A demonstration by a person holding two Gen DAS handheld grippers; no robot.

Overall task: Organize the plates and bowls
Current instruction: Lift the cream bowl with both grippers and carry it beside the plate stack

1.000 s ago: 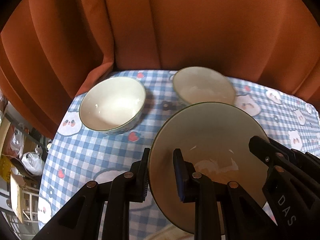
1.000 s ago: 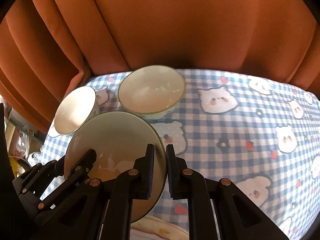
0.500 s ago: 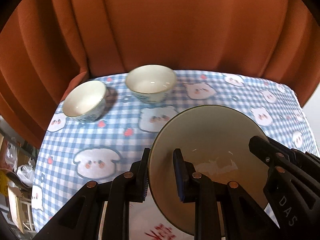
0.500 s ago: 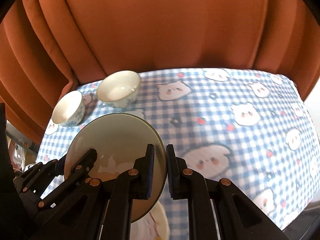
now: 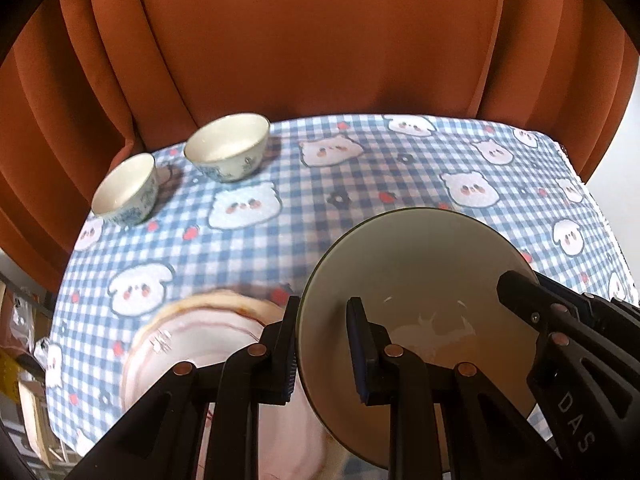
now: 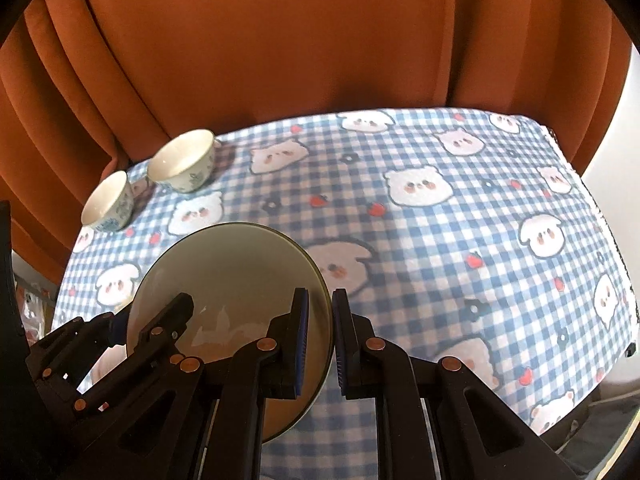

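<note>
Count, as I see it: two small patterned bowls, one large bowl, one pink-rimmed plate.

The two small bowls, far bowl (image 5: pixel 226 147) and near bowl (image 5: pixel 125 189), stand upright beside each other at the far left of the checked tablecloth (image 5: pixel 360 184), close to the orange curtain (image 5: pixel 312 36). The plate (image 5: pixel 188 344) lies flat at the near left edge of the cloth; it is blurred in my left view.

Both of my grippers point steeply down over the near side of the table, side by side.

The left gripper (image 5: pixel 322 346) is clamped on the left rim of the large bowl (image 5: pixel 416 264), one finger outside the wall and one inside. The right gripper (image 6: pixel 320 338) is clamped on the opposite rim of the same bowl, seen from the right wrist at (image 6: pixel 232 272). The bowl hangs between the two, tilted toward the cameras, above the cloth and overlapping the plate's right edge in my left view.
</note>
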